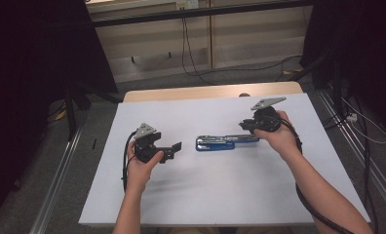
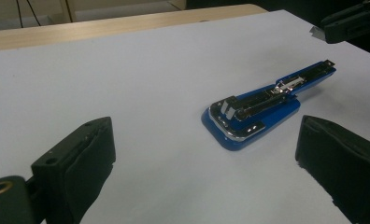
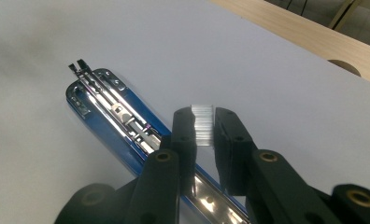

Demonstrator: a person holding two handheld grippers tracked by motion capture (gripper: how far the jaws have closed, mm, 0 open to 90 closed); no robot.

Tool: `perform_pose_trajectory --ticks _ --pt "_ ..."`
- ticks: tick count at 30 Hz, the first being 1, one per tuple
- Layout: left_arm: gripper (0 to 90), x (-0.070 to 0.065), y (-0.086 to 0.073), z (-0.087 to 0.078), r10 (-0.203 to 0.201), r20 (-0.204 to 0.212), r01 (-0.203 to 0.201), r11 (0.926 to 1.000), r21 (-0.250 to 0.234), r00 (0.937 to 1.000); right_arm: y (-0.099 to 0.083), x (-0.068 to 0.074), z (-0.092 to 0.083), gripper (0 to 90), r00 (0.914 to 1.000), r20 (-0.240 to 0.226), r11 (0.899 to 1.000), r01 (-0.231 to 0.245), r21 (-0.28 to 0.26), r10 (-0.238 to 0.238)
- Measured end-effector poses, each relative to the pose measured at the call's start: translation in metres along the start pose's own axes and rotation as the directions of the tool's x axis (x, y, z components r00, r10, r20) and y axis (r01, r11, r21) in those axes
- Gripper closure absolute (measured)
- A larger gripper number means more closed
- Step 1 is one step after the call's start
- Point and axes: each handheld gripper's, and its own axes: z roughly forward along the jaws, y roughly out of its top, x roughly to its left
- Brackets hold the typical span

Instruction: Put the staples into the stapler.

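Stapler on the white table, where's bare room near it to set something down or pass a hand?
The white table is bare between the open blue stapler and the near edge, and again beyond it toward the wooden strip. It is crowded at the stapler's ends: left gripper open beside one, right gripper holding a strip of staples over the other.

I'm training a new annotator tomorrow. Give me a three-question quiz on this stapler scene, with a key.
1. True or false: the left gripper is shut on the stapler.
2. What does the right gripper hold between its pads? A) a pen B) a strip of staples C) a coin
3. Fill in: the blue stapler lies ____ (open or closed) on the white table cover.

Key:
1. False; its jaws stand wide apart, short of the stapler.
2. B
3. Open; its metal staple channel shows.
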Motion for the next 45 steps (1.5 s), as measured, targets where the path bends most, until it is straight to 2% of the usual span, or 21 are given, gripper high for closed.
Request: perform_pose_trajectory --ticks 3,9,16,24,34,39,45 --pt "4.7 0.001 -0.002 -0.004 0.012 -0.001 -0.012 0.9999 -0.001 0.9999 0.002 0.002 0.002 79.5 0.9999 -0.009 1.000 0.013 0.000 -0.013" --pt "4.5 0.004 -0.006 -0.011 0.006 -0.005 -0.006 0.9999 -0.014 1.0000 0.009 0.007 0.006 79.5 0.9992 -0.025 1.000 0.030 -0.006 -0.030" --pt "4.5 0.006 -0.006 -0.013 0.005 -0.005 -0.005 0.9998 -0.017 1.0000 0.014 0.015 0.005 79.5 0.9978 -0.036 0.998 0.055 -0.016 -0.056" --pt "4.5 0.004 -0.005 -0.014 0.000 -0.002 0.000 0.9994 -0.034 1.0000 0.016 0.019 0.002 79.5 0.9972 -0.043 0.998 0.061 -0.016 -0.062" --pt "4.6 0.008 -0.004 -0.021 0.000 -0.011 -0.001 0.9991 -0.043 0.9999 0.019 0.021 0.013 79.5 0.9943 -0.065 0.996 0.084 -0.015 -0.085" --pt "4.5 0.013 -0.006 -0.029 -0.026 -0.019 0.025 0.9986 -0.047 0.9995 0.021 0.020 0.016 79.5 0.9916 -0.081 0.995 0.100 -0.017 -0.101" --pt "4.5 0.016 -0.013 -0.035 -0.008 -0.035 0.007 0.9997 -0.024 0.9994 0.025 0.019 0.020 79.5 0.9891 -0.093 0.993 0.112 -0.024 -0.114"
